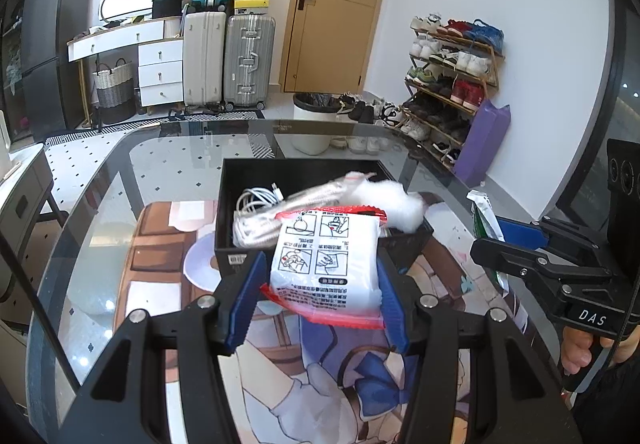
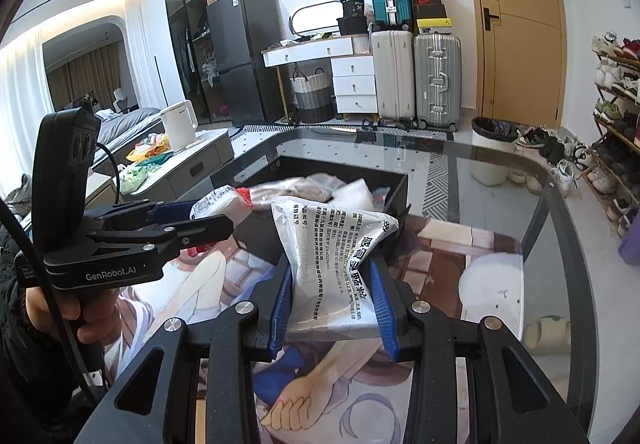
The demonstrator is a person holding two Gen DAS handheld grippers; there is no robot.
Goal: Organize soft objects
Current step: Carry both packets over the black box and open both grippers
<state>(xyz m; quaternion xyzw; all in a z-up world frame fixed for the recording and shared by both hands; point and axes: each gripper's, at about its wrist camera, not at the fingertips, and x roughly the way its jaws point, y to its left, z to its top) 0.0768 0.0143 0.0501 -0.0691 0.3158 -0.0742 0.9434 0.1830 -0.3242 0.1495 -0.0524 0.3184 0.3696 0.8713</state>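
Note:
My left gripper (image 1: 322, 284) is shut on a white packet with a red edge and printed pictograms (image 1: 326, 260), held just above the near rim of a black open box (image 1: 256, 172). The box holds a coiled white cable (image 1: 256, 212), a clear wrapped bundle (image 1: 320, 190) and white fluff (image 1: 394, 200). My right gripper (image 2: 330, 284) is shut on a crumpled white sachet with black print (image 2: 332, 240), held above the mat to the right of the box (image 2: 360, 174). In the right wrist view, the left gripper (image 2: 208, 220) shows with its packet (image 2: 218, 204).
The box stands on a printed picture mat (image 1: 168, 244) on a glass table (image 1: 120, 172). The right gripper's body (image 1: 552, 260) is at the right in the left wrist view. A bin (image 1: 314, 124), a shoe rack (image 1: 452, 84) and suitcases (image 1: 228, 60) stand beyond the table.

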